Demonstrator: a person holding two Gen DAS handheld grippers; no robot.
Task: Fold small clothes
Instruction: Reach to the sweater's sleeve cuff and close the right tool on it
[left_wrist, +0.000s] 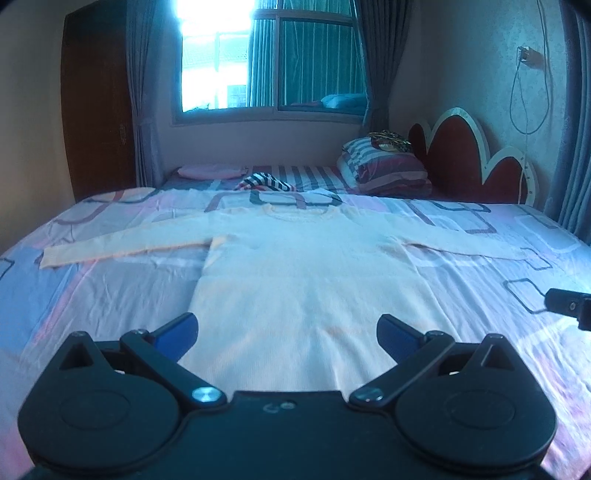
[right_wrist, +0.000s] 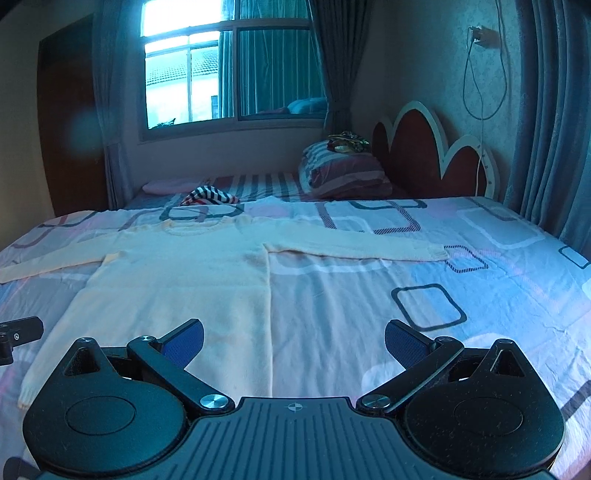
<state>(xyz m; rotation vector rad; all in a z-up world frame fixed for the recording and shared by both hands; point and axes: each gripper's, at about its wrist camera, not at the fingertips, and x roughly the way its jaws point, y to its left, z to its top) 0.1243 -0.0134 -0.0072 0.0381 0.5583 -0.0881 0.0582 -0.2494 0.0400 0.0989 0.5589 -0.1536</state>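
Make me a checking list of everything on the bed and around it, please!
Surface: bed sheet, patterned, wrinkled.
Job's things: cream sweater lying flat, both sleeves spread out, unfolded.
Clutter: striped cloth, pink cushion, folded striped bedding at the far end.
Grippers: left tongs open over the sweater's hem; right tongs open over its right edge; neither holds anything.
Cables: cable hanging from a wall socket.
Surroundings: window, curtains, red headboard.

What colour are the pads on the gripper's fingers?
Blue pads on black arms, clearest in the right wrist view.
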